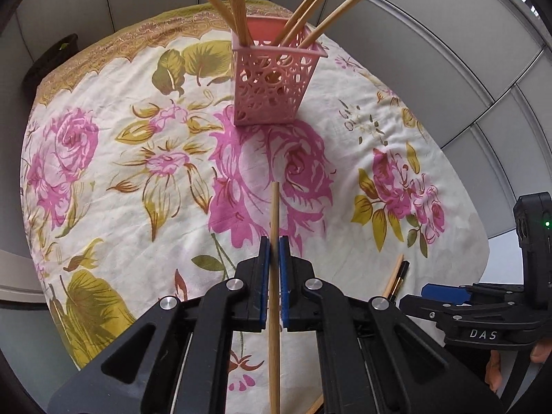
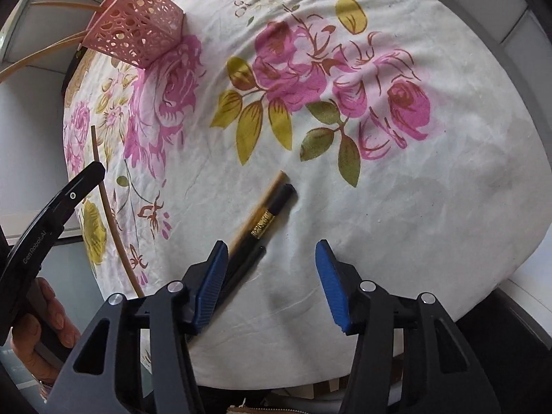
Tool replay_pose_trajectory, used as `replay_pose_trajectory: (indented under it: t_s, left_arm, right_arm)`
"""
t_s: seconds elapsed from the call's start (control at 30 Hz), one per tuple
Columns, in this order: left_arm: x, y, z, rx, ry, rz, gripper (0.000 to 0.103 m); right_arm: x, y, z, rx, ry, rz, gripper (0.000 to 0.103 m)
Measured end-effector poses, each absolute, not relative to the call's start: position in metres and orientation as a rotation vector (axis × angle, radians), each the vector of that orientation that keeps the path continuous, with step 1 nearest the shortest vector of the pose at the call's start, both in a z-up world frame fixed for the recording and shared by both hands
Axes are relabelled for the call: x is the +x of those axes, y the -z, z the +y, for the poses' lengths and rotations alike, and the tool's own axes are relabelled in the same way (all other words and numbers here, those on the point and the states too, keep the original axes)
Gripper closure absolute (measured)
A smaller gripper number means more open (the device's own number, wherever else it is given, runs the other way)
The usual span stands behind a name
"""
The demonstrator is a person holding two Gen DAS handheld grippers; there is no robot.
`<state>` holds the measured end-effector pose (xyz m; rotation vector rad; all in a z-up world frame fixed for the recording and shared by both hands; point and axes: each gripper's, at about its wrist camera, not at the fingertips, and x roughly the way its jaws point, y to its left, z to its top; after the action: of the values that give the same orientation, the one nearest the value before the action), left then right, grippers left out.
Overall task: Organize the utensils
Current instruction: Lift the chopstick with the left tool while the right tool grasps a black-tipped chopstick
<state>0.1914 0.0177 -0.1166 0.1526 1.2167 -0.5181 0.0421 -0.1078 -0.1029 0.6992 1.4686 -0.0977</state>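
Left gripper (image 1: 274, 272) clamps a wooden chopstick (image 1: 274, 227); cloth (image 1: 138, 207) before the pink holder (image 1: 272, 86) is bare. Right gripper (image 2: 272, 276) jaws apart over the black chopstick (image 2: 276, 203), near the table edge. Writing: "DAS", "GenRobot.AI".

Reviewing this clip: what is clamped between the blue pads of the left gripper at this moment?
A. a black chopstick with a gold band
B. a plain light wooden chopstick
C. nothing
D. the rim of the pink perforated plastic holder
B: in the left wrist view the left gripper is shut on a plain light wooden chopstick, while the black chopstick with a gold band lies on the floral tablecloth.
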Motion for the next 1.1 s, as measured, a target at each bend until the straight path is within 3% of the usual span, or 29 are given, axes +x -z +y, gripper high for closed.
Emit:
replay_pose_trajectory:
  t_s: [0.1, 0.2, 0.3, 0.53, 0.63, 0.9, 1.1]
  left_arm:
    - [0.189, 0.107, 0.024, 0.132, 0.512, 1.196, 0.098]
    - [0.187, 0.099, 0.029, 0.120, 0.511, 1.180, 0.098]
    - [0.186, 0.093, 0.032, 0.104, 0.513, 1.164, 0.098]
    - [0.187, 0.085, 0.042, 0.077, 0.510, 1.143, 0.098]
    - [0.187, 0.084, 0.041, 0.079, 0.507, 1.142, 0.098]
    - [0.187, 0.078, 0.048, 0.060, 0.494, 1.124, 0.098]
    - [0.188, 0.079, 0.042, 0.064, 0.503, 1.124, 0.098]
  right_arm:
    - [0.048, 0.100, -0.104, 0.741, 0.082, 1.457, 0.054]
    - [0.056, 0.111, -0.098, 0.760, 0.098, 1.533, 0.083]
    - [0.062, 0.123, -0.097, 0.760, 0.149, 1.584, 0.091]
    - [0.081, 0.123, -0.093, 0.706, 0.211, 1.605, 0.090]
    - [0.096, 0.120, -0.078, 0.608, 0.220, 1.607, 0.082]
    - [0.098, 0.111, -0.101, 0.453, 0.214, 1.589, 0.085]
    - [0.093, 0.117, -0.151, 0.657, 0.166, 1.640, 0.088]
